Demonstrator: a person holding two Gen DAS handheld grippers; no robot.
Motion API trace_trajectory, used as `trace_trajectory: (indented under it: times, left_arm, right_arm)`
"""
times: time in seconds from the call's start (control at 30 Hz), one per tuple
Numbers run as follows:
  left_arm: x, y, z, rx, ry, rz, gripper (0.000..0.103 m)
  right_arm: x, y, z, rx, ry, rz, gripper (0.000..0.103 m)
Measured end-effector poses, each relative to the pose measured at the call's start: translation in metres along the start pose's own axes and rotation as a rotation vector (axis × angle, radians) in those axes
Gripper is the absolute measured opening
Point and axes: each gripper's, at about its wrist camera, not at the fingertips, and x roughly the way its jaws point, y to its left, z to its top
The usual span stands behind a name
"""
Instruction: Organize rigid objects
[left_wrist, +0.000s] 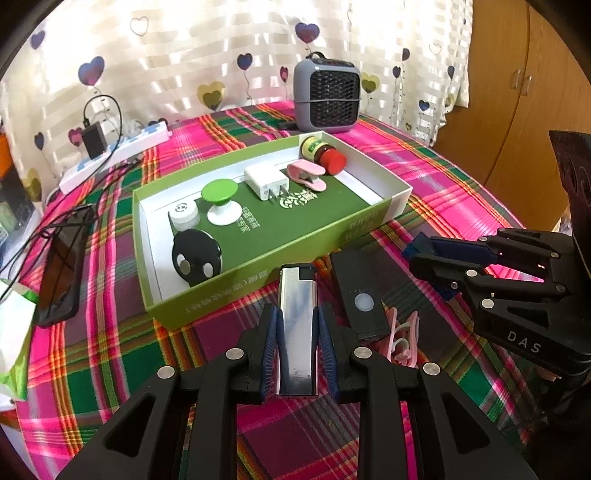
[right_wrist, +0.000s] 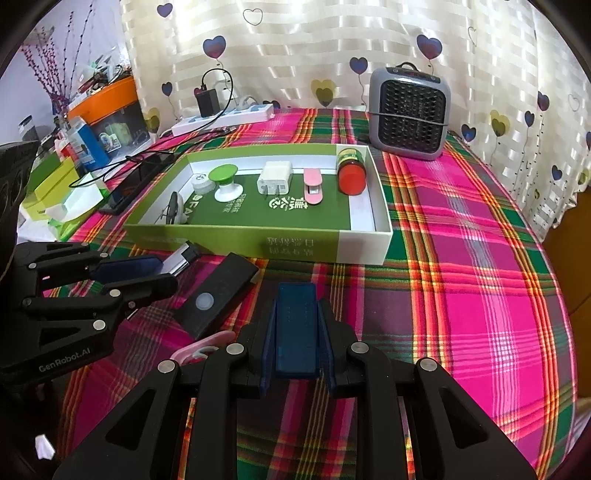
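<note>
Silver lighter (left_wrist: 298, 328) and blue block (right_wrist: 295, 328) each clamped, near green tray (left_wrist: 258, 266).

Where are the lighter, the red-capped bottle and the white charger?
lighter (left_wrist: 298, 325), left wrist view, middle of its shiny metal body.
red-capped bottle (right_wrist: 351, 180), right wrist view, its red cap.
white charger (right_wrist: 274, 178), right wrist view, its top face.
</note>
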Motion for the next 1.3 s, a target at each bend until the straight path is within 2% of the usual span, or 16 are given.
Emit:
trace_trajectory:
  times: [0.7, 1.3]
  left_arm:
    - [-0.024, 0.003, 0.022, -0.005, -0.074, 0.02, 0.022]
    - [-0.006, 0.008, 0.054, -0.02, -0.08, 0.003, 0.022]
  right_arm:
    - [-0.021, -0.002, 0.022, -0.028, -0.063, -0.005, 0.023]
    - [0.002, -0.019, 0.065, -0.023, -0.054, 0.0, 0.023]
